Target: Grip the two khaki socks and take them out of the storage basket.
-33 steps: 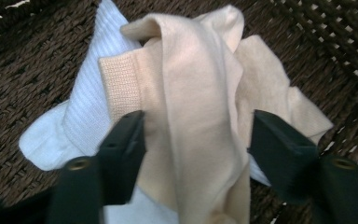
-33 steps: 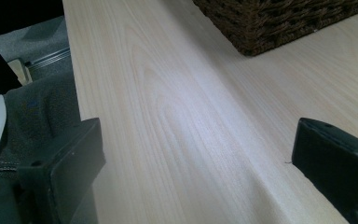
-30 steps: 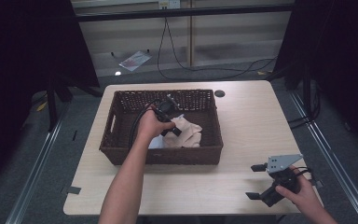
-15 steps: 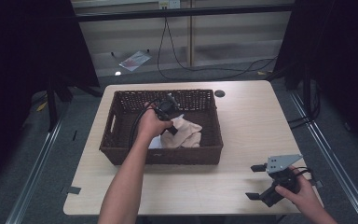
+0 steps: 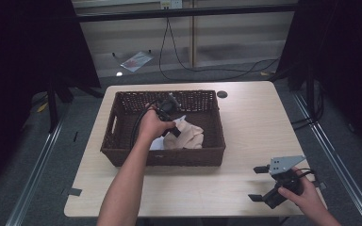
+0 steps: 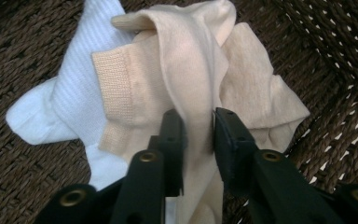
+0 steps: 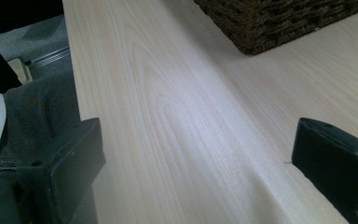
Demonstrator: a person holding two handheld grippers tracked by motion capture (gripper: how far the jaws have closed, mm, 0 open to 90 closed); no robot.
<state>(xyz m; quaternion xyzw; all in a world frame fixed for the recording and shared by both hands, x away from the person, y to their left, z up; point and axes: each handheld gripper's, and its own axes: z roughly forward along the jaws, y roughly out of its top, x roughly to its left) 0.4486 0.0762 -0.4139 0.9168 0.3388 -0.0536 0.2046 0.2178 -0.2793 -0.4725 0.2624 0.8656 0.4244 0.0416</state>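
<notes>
Since the earlier frame the left hand [image 5: 153, 126] has barely shifted in the basket; the cream cloth bunches closer under it, and the jaws have just been opening slightly. Table [image 5: 245, 122] bears the wicker basket [image 5: 122, 101]. Cream cloth [image 6: 242, 88] lies in the basket atop a white sock [image 6: 70, 93]. Left gripper [image 6: 196, 122] clenches a fold of the cream cloth. Right gripper [image 5: 260, 183] rests released near the table's front corner.

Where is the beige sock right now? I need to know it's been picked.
In the left gripper view, the beige sock lies in the wicker basket, atop a white sock, pinched by the left gripper.
</notes>
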